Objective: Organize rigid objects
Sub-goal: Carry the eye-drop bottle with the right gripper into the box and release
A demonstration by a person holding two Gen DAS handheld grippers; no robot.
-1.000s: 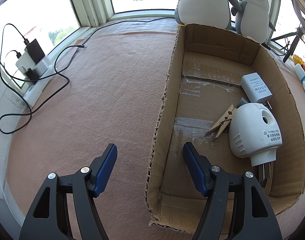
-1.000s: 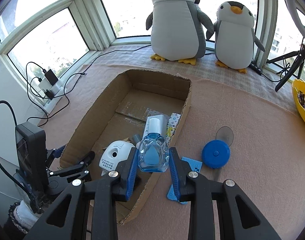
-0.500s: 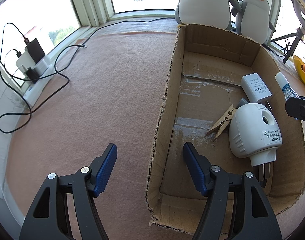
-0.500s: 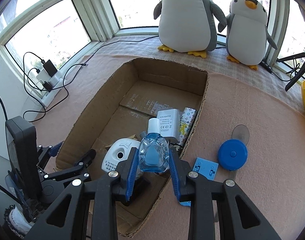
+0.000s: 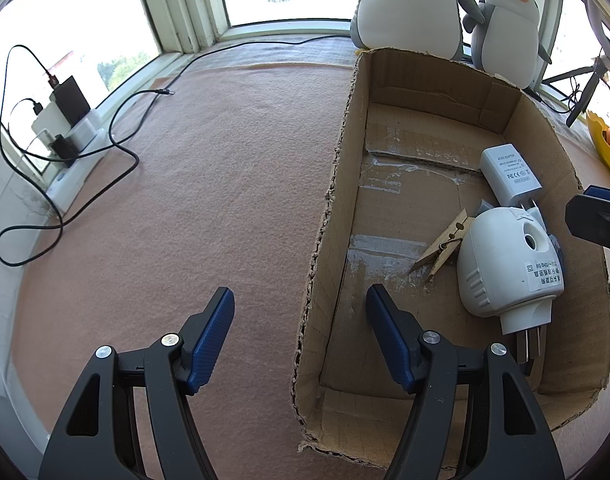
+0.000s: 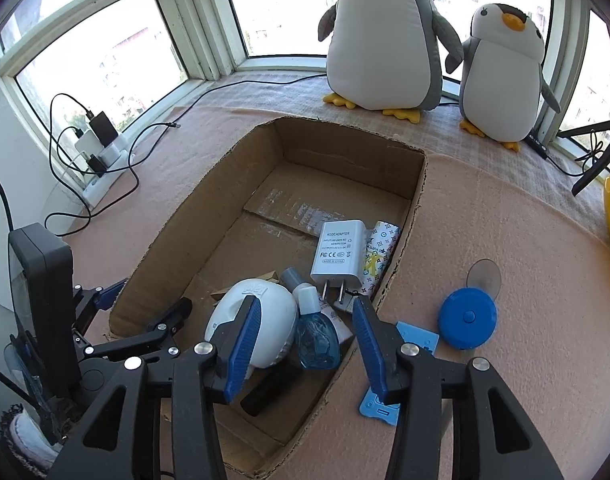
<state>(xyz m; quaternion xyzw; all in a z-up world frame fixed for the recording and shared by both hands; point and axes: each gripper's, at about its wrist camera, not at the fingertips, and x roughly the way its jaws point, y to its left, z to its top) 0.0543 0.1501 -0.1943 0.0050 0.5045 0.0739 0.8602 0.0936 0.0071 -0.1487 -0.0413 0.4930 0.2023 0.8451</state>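
- Cardboard box [image 6: 209, 216] fills the centre of the right wrist view; in the left wrist view [image 5: 345, 160] it takes the right half of the frame. It rests on a pink felt cloth [image 5: 209, 184].
- Already inside the box, lower centre of the right wrist view: a blue dropper bottle [image 6: 316, 330], lying against a white round plug-in device [image 6: 261, 320]; a white power adapter [image 6: 339, 254]; a patterned tube [image 6: 379, 254] along the right wall; a grey cap [image 6: 293, 277].
- A wooden clothespin [image 5: 445, 246] lies beside the round device in the left wrist view.
- Right gripper [image 6: 305, 344] stands spread wide directly above the bottle, gripping nothing; both blue pads are clear of it.
- Left gripper [image 5: 301, 336] is likewise spread and empty, low in its frame, straddling the near-left box wall: one finger over the cloth, the other over the box floor.
- Outstanding items, judged from position: a blue round tape measure [image 6: 469, 320], a clear disc [image 6: 483, 276] just behind it, and a light-blue card [image 6: 397, 368] partly under the right finger, all on the cloth just outside the right wall.
- Assessment: task appears well past halfway; roughly three pieces remain to be boxed.
- Two plush penguins [image 6: 385, 40] in the upper frame appear to be no part of the work.
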